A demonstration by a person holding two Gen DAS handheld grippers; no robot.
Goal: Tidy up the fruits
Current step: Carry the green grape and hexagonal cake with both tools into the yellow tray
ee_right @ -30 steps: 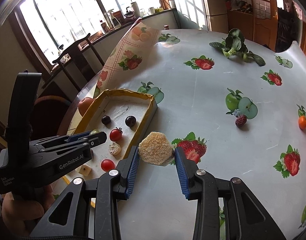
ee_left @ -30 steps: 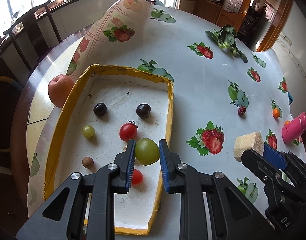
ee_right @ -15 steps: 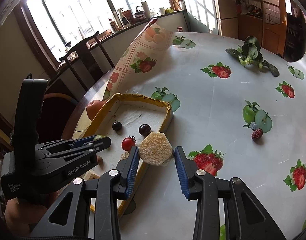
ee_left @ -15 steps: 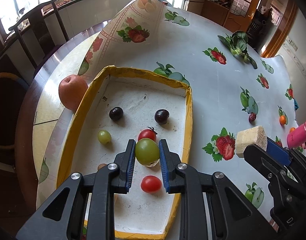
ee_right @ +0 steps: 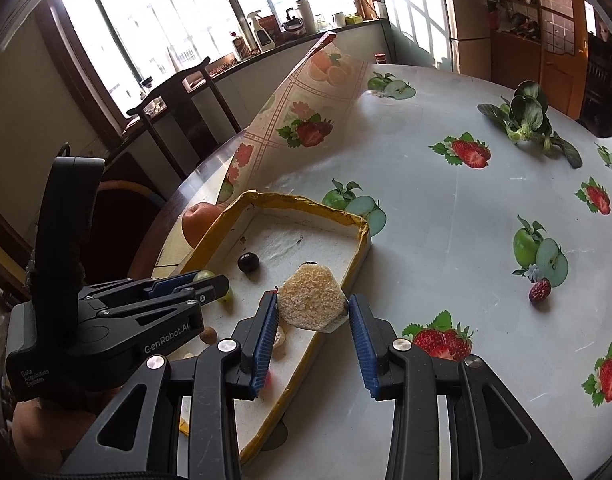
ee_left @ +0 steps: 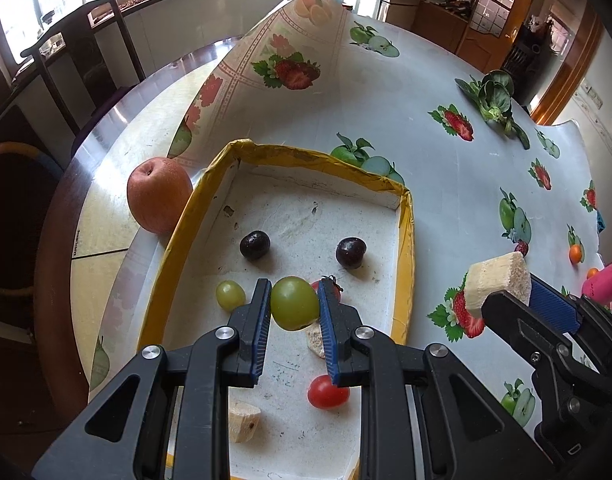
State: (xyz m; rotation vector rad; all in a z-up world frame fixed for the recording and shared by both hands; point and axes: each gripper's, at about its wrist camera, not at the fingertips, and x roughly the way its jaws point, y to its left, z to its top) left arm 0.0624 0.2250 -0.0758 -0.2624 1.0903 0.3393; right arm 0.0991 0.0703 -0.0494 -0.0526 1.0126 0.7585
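The left gripper (ee_left: 294, 304) pinches a green grape (ee_left: 294, 302) above the tray (ee_left: 405, 248); the right gripper (ee_right: 310, 322) grips a pale chunk (ee_right: 309, 302) over the tray's edge. Lower each close to the tray's floor before opening the jaws, clear of other fruit.

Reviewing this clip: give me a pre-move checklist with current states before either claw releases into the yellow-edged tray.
1. Left claw shut on green grape: ok.
2. Right claw shut on beige block: ok.
3. Grape over the tray: ok.
4. Block fully inside the tray rim: cannot tell.
5. Free floor under the grape: not ok, cherry tomato and a pale piece lie close.
6. Claws apart from each other: ok.
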